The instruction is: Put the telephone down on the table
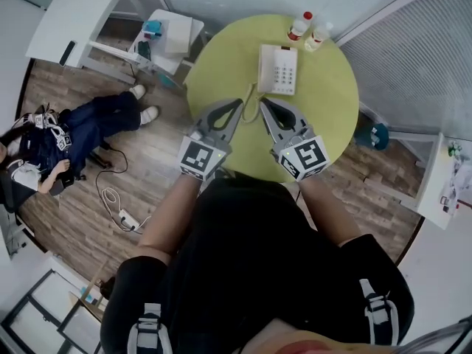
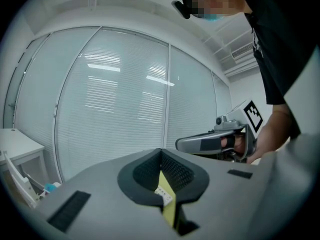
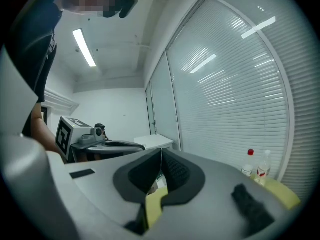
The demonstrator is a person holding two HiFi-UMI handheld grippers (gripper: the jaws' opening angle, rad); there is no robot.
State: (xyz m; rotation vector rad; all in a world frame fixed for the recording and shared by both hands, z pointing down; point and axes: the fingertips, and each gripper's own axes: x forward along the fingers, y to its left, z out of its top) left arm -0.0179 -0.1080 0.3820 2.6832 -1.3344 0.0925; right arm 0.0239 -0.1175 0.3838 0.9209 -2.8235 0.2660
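- The telephone (image 1: 278, 69) lies flat on the far half of the round yellow-green bench (image 1: 332, 116), keypad up and handset seated in its cradle along the left side. Nothing touches or supports it.
- Judgement: the set-down looks complete. The unit sits well in from the rim, so it is unlikely to be knocked off.
- A thin cord (image 1: 248, 103) runs from the telephone's near corner towards the near rim, passing between the two claw tips.
- The left claw (image 1: 237, 103) has its jaws fully together with nothing gripped. It hangs over the near part of the bench, short of the telephone and apart from it.
- The right claw (image 1: 264, 102) is likewise shut tight and empty, just beside the left one, their tips angled in towards each other.
- Judgement: both claws stand clear of the unit, which fits a finished placement.
- Two small bottles (image 1: 308, 30) stand at the far rim, just beyond the telephone but not touching it.
- A person (image 1: 74, 135) sits on the wooden floor to the left, well apart from the bench.
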